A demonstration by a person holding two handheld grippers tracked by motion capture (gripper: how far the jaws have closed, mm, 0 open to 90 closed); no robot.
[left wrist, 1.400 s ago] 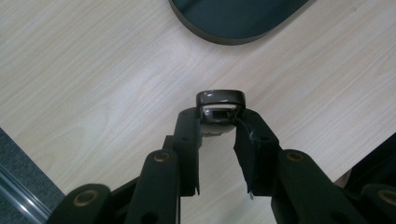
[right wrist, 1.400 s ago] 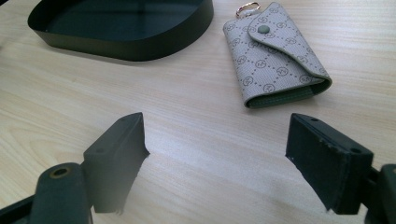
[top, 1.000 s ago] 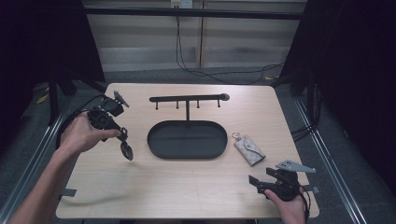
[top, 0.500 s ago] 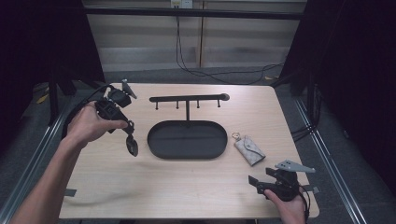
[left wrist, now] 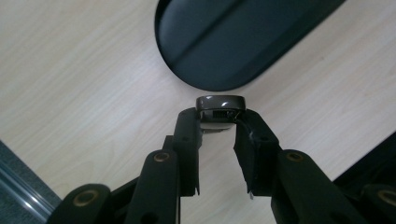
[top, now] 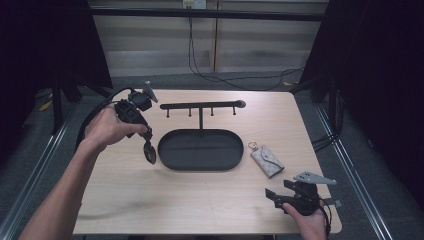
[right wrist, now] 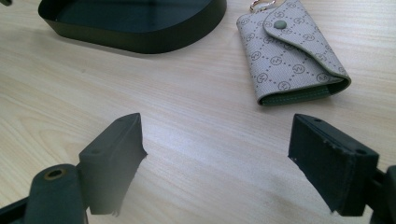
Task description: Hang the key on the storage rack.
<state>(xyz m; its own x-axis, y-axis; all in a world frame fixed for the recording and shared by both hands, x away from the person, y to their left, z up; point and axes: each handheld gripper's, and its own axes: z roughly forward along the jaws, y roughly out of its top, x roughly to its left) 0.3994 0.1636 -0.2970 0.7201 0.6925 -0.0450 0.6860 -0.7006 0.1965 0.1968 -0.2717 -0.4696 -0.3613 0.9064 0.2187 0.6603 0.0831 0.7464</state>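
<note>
The left gripper (top: 148,145) is clamped on a small dark, glossy, rounded key fob (left wrist: 220,106), which hangs from its tips above the pale wooden table (top: 125,195), just off the left end of the black oval metal tray (top: 200,150). In the left gripper view the fob sits crosswise between the two black jaws, pinched near one end, with most of its body sticking out past the tips and the tray's rounded end right beyond it.

The step in hand appears to be carrying the fob to the tray, or up to the black T-shaped hook rail (top: 202,106) that rises from the tray's far side. To do it well, the left hand (top: 107,127) should keep the grip firm, since the hold is shallow and a jolt could let the fob pivot or slip. The fob needs to pass over the tray's raised rim without knocking it, and be lowered close to the tray floor before release rather than dropped.

The right gripper (top: 272,196) rests near the table's front edge, well to the right of the tray, its jaws spread wide with nothing between them. Ahead of it lies a beige patterned snap-flap key pouch (right wrist: 292,49) with a small ring, just beside the tray's right end; it looks like the next thing to pick up.
</note>
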